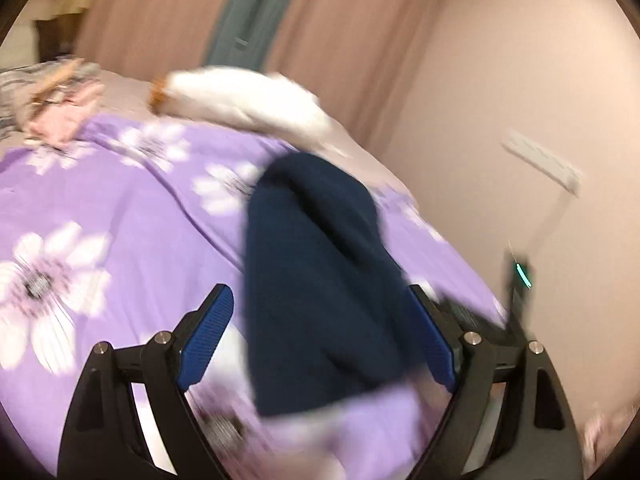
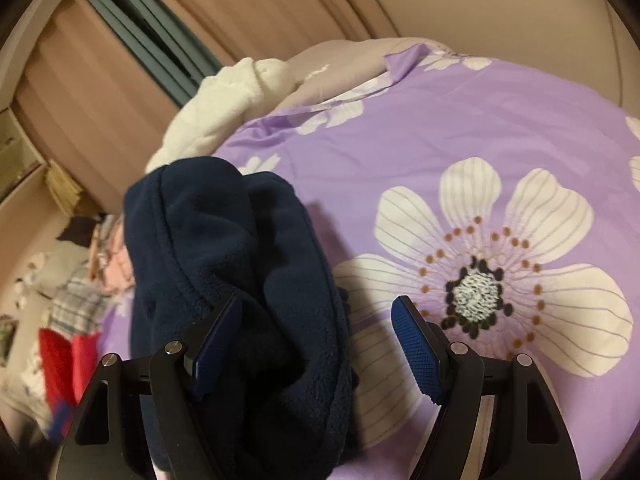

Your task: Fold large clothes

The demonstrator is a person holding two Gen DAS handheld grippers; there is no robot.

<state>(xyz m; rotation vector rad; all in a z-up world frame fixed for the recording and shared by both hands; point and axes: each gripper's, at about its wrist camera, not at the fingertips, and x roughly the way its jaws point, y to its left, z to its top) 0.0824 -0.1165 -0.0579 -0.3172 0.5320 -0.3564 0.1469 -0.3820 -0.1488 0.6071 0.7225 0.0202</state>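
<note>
A: While the fleece (image 2: 240, 292) lies bundled on the bed (image 2: 500, 120), is either claw actually holding it?

B: Not that I can see; the right gripper (image 2: 316, 344) has its jaws standing wide, the navy cloth bulging between them and over the left pad, yet the right pad (image 2: 418, 352) sits clear of it with the flowered cover showing in the gap; so it is open, not clamped.

A: And the left gripper (image 1: 320, 340)?

B: Also spread wide; the fleece (image 1: 320, 280) runs up between the blue pads, close against one side, but the view is smeared with motion, so whether cloth brushes a pad I cannot say; nothing looks pinched.

A: Why is the garment heaped like that?

B: My guess is that it sits as a long lump, already doubled over itself, near the bed's edge by the white blanket (image 2: 224, 96), so that both claws can reach it from the same side; the purple cover gives a flat bed to lay it on.

A: What comes next, you think?

B: Probably a fresh hold on an edge or a smoothing; thick fleece springs back, so a loose fold may slump.

A: The pile (image 2: 76, 312) beyond?

B: Other clothes, well apart.
</note>
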